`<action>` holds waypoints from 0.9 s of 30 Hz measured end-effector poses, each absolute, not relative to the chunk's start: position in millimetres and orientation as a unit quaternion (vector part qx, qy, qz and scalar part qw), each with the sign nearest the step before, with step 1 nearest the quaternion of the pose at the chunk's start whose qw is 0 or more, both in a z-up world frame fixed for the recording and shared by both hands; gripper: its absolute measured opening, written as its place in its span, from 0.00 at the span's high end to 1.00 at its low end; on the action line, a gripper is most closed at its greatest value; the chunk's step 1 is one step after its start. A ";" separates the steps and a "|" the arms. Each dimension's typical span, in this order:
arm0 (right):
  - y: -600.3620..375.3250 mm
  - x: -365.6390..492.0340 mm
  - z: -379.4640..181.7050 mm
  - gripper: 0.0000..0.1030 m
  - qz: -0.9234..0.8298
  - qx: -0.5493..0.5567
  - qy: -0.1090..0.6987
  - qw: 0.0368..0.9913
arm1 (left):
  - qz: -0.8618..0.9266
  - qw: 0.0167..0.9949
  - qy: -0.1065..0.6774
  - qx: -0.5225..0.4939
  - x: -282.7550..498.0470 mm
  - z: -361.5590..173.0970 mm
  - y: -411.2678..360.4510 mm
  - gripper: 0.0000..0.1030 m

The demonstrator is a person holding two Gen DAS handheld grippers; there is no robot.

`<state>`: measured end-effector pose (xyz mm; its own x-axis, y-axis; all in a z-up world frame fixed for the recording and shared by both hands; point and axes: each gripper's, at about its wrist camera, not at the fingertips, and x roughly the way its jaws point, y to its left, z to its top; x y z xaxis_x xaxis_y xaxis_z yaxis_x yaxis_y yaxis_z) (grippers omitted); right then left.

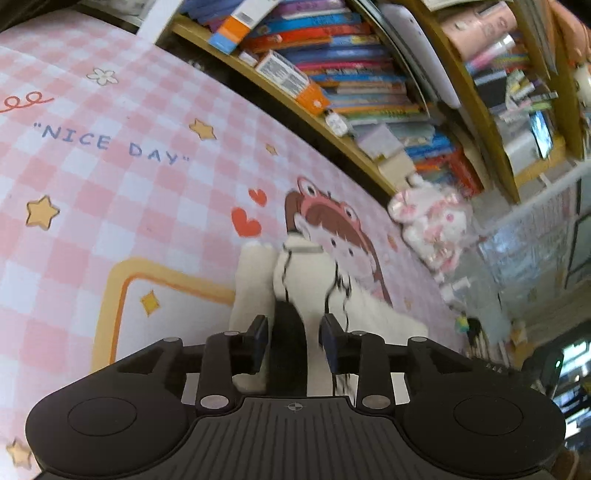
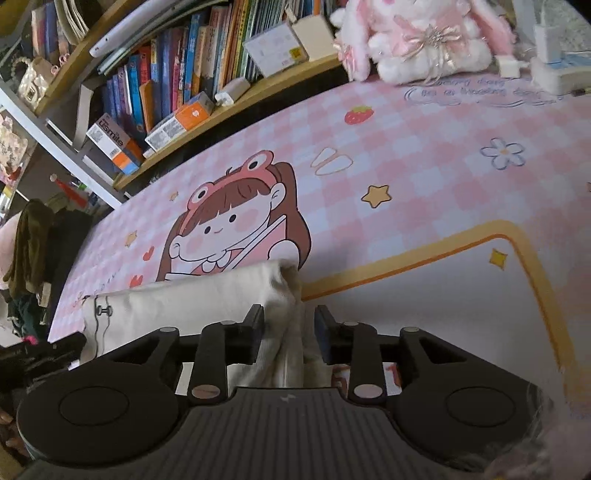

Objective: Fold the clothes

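From my seat the cream-white cloth garment with thin black drawstrings (image 1: 306,273) lies on the pink checked desk mat printed with a cartoon girl in a frog hat (image 1: 110,177), close to the near edge and partly over the girl's picture. In the left wrist view it is bunched and narrow, with a dark fold or lining showing between the fingers, so I judge one fold at least is already in. The left gripper (image 1: 293,341) has its jaws partly apart with cloth running up between them; the pads seem to stand just off the fabric, though blur makes me unsure, so I would call it loosened rather than clamped. The right gripper (image 2: 290,338) reads much the same: jaws partly apart, a ribbed edge of the garment lying between them, a gap showing on the right side. In the right wrist view the garment shows a fairly tidy long doubled edge running off to the left. I reckon the piece still wants another fold and some smoothing. The pink and white plush rabbit (image 2: 424,33) and the wooden shelf of books (image 2: 177,81) sit well clear.
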<state>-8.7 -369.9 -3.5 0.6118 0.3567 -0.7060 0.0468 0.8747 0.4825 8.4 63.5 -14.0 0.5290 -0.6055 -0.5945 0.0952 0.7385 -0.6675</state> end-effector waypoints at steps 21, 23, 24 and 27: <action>-358.8 -59.7 -13.4 0.93 0.116 0.255 0.456 0.844 | -0.190 0.821 0.421 -0.335 -11.5 -30.5 68.7 0.88; -360.0 -60.0 -12.0 0.93 0.121 0.256 0.453 0.845 | -0.188 0.824 0.422 -0.327 -10.2 -28.2 67.9 0.85; -360.4 -60.3 -10.9 0.93 0.123 0.256 0.451 0.846 | -0.187 0.827 0.421 -0.322 -8.2 -27.1 67.6 0.83; -361.3 -61.2 -8.2 0.93 0.127 0.256 0.447 0.848 | -0.185 0.835 0.416 -0.311 0.1 -25.0 67.4 0.74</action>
<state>-61.2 -361.3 -8.2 0.5683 0.4446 -0.6924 0.0131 0.8365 0.5478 0.1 67.4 -25.0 0.5865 -0.5664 -0.5789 0.0498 0.7387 -0.6722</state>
